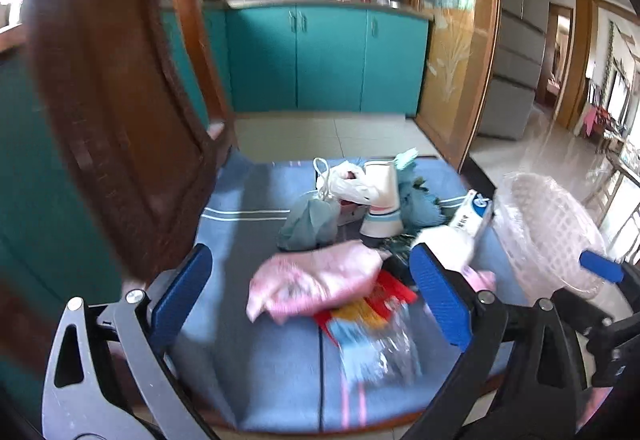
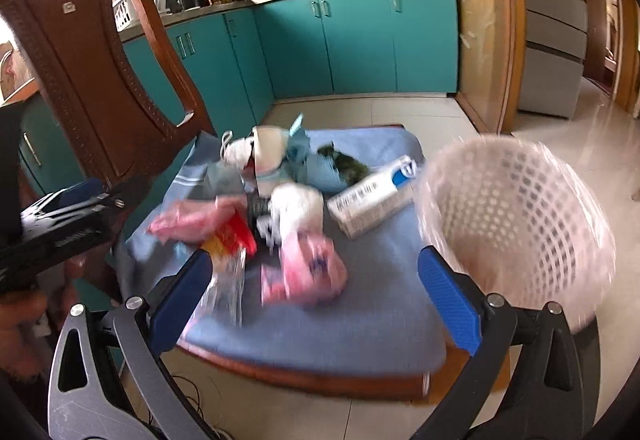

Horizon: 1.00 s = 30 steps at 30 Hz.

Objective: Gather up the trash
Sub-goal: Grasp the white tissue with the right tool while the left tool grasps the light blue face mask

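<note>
My left hand-held gripper is spread wide and empty, hovering over the near half of the blue chair cushion; right hand-held gripper also spread, nothing pinched, aimed at the same pile. Left to right in my left view: wooden chair back, then a teal crumpled bag, pink plastic bag lying over a red-yellow wrapper and a clear wrapper, a white cup-like thing standing behind them, then the white-blue carton, then the white mesh basket at the cushion's right edge. The trash all sits on the cushion, not on any desk. The carton lies flat, long axis diagonal, and its blue end points up-right toward the basket, barcode end toward me. The pink bag's long axis runs roughly left-right across my jaws. Risks, my call: frames are blurred, so I'm likely moving fast and could close on two layers at once, dragging the wrappers off the front edge. Thin film may slip from the pads. The right gripper is near the basket and could knock it off the cushion edge. The cup could tip if I sweep through the pile.
</note>
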Motion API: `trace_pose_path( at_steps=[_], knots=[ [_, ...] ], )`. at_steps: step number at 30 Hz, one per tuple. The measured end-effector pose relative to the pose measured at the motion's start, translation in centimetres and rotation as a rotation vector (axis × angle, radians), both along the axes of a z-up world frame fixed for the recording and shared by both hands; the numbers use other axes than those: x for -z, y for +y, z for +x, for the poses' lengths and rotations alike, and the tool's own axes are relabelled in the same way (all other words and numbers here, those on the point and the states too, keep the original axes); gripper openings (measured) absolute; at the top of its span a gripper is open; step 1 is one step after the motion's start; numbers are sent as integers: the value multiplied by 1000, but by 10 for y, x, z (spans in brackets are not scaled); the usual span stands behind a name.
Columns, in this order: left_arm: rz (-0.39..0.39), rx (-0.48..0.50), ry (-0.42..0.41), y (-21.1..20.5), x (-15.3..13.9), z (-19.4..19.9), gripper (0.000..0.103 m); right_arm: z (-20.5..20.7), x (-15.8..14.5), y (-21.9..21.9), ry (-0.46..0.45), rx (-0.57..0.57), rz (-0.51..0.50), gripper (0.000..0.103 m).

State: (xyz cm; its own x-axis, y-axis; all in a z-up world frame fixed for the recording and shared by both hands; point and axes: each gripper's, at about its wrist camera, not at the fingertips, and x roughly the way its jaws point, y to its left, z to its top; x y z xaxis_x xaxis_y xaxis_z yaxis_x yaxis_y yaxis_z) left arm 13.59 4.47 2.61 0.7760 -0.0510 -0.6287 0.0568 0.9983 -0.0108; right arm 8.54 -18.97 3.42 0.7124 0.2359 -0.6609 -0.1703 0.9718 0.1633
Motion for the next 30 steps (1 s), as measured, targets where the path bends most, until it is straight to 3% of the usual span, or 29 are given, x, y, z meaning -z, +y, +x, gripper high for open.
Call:
trace_pose_path(
  at_steps=[3, 7, 12, 14, 16, 18, 19, 22, 27, 30],
  knots=[
    [-14, 19, 84, 7, 14, 46, 84, 37, 2, 8, 38, -21, -6, 99],
    [24, 43, 160, 2, 37, 87, 82, 71, 21, 18, 78, -34, -24, 94],
    [41, 65, 207, -4, 58, 116, 81, 91, 50, 28, 147, -72, -27, 79],
    [37, 80, 238, -5, 67, 125, 73, 98, 55, 34, 160, -82, -32, 73],
    [43, 76, 256, -6, 72, 131, 43, 102, 57, 39, 165, -94, -30, 57],
    [0, 65, 258, 0, 71, 132, 25, 104, 59, 41, 165, -97, -33, 38],
    [-25, 63, 254, 3, 69, 131, 15, 104, 59, 42, 158, -101, -35, 36],
    [-49, 48, 181, 12, 47, 114, 9, 99, 48, 38, 107, -98, -23, 33],
    [-150, 11, 38, 29, 1, 70, 8, 79, 18, 13, 0, -62, 56, 32],
    [-148, 0, -74, 24, -22, 32, 8, 64, 3, 1, -46, -52, 79, 32]
  ],
)
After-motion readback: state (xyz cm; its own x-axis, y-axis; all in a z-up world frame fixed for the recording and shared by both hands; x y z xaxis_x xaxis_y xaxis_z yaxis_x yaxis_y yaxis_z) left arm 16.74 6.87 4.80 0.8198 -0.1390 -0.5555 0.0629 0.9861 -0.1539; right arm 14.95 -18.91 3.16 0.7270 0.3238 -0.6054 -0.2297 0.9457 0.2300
